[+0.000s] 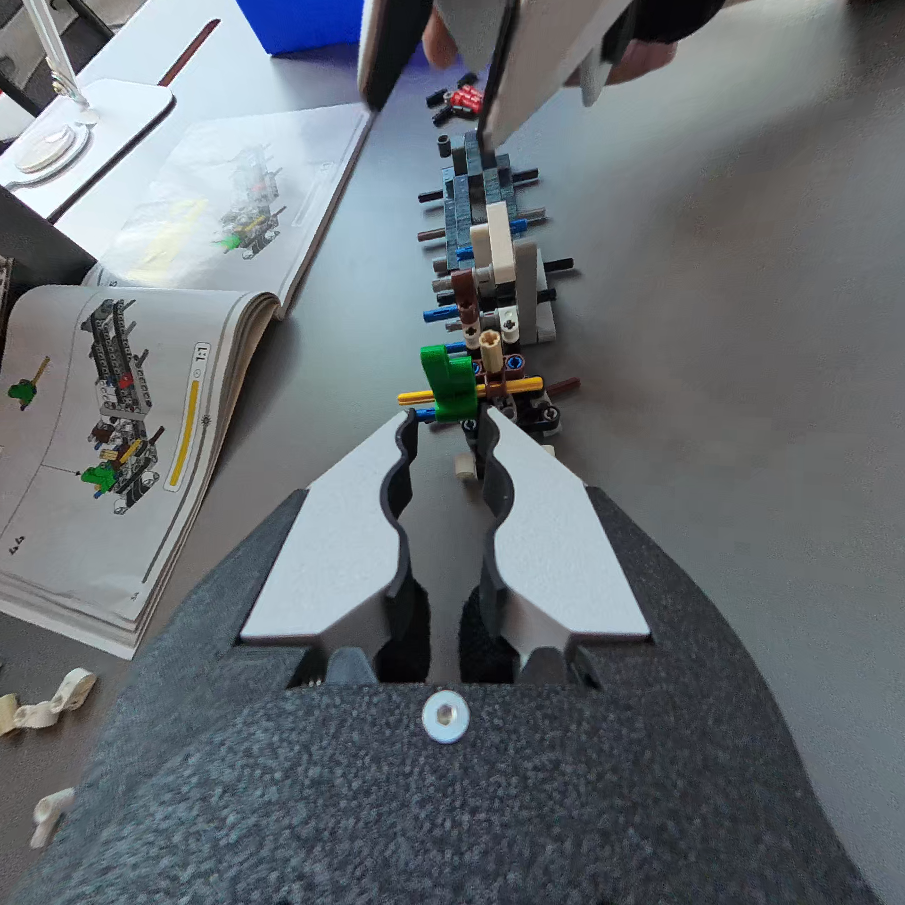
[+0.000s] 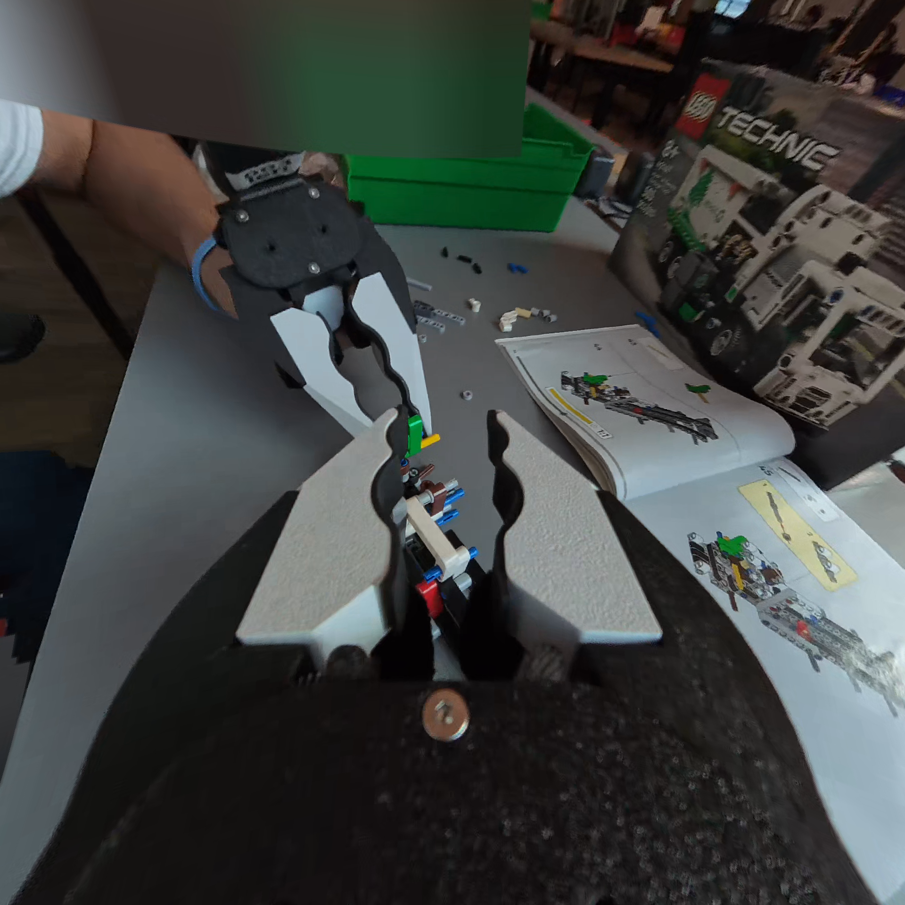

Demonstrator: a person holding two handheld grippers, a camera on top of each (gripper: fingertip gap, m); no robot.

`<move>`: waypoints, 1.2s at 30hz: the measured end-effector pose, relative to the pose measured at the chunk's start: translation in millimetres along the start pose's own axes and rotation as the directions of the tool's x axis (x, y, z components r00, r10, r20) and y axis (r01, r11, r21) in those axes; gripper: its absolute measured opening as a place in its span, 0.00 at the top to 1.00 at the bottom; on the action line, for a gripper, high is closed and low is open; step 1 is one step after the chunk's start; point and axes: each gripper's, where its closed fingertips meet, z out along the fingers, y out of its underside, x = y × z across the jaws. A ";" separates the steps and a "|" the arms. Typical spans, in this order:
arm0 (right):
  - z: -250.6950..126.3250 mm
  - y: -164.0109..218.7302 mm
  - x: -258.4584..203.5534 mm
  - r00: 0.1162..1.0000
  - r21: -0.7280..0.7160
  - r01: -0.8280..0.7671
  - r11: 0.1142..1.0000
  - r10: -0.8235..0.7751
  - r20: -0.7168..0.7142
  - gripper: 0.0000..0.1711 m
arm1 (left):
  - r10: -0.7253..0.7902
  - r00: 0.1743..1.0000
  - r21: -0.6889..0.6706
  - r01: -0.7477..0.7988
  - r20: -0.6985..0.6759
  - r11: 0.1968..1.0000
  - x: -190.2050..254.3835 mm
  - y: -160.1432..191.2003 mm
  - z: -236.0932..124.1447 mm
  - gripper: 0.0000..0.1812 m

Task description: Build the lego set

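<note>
The long dark Lego chassis (image 1: 489, 235) lies on the grey table, stretching away from my left gripper (image 1: 448, 416). That gripper is open, with its tips at the near end beside the green piece (image 1: 448, 382) and the yellow axle (image 1: 519, 384). My right gripper (image 2: 443, 416) is open and straddles the far part of the chassis (image 2: 440, 538). From the left wrist view, one of its fingers (image 1: 509, 88) touches down at the far end. The left gripper's fingers (image 2: 387, 313) show opposite, by the green piece (image 2: 415, 433).
An open instruction booklet (image 1: 122, 416) (image 2: 661, 406) lies beside the model. The set's box (image 2: 783, 245) and a green bin (image 2: 465, 191) stand behind. A blue bin (image 1: 303, 24) and red and black parts (image 1: 460, 98) lie beyond the model. Loose pale connectors (image 1: 49, 705) lie near the left gripper. Left tips to right tips: about 9 centimeters.
</note>
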 end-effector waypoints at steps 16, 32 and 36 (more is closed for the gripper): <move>20.2 18.9 -37.7 0.895 -0.254 0.092 0.963 0.032 0.445 0.74 | 0.090 0.996 0.026 -0.089 -0.015 0.996 11.5 -1.2 -4.7 0.88; 49.3 35.8 -36.1 0.802 -0.332 0.168 0.928 0.067 0.593 0.78 | 0.071 0.996 0.015 -0.070 -0.046 0.997 13.2 0.4 -3.5 0.88; 49.9 38.7 -34.4 0.800 -0.363 0.189 0.913 0.072 0.596 0.81 | 0.068 0.996 0.014 -0.067 -0.050 0.998 13.3 0.5 -3.3 0.88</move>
